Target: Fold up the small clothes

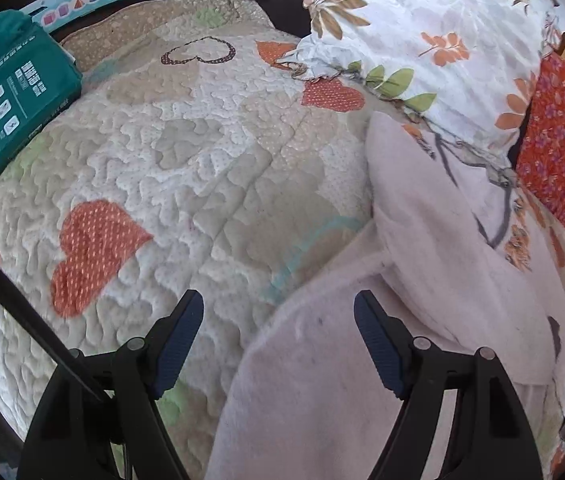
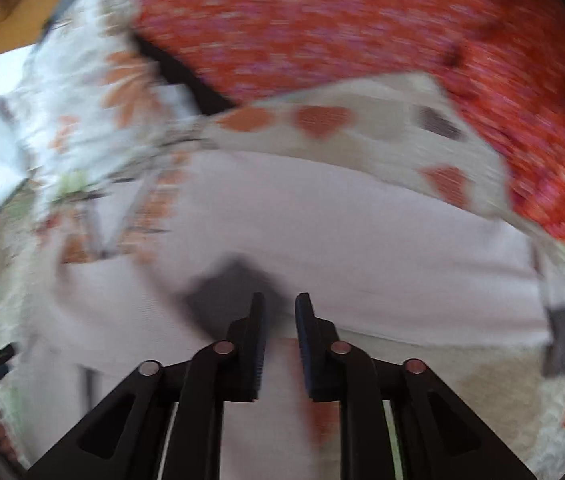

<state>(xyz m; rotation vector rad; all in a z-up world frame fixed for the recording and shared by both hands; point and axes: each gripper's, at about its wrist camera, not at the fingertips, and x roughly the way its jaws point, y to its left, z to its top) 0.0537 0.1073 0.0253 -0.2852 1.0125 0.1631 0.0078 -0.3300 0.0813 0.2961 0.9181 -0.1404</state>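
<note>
A pale pink garment (image 1: 422,240) lies on the quilted bedspread (image 1: 162,160), its length running away from both hand-held grippers. The right hand-held gripper (image 2: 280,304) hovers directly over it, slightly parted, empty; the left hand-held gripper (image 1: 278,300) straddles its edge, released.

A green box (image 1: 6,108) lies on the heart-patterned quilt (image 1: 186,160), well apart from the leaf-print pillow (image 1: 434,28).

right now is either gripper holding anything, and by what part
Nothing is held. The left gripper stands wide open over the pink garment, and the right gripper has a clear gap between its pads above the same cloth.
</note>
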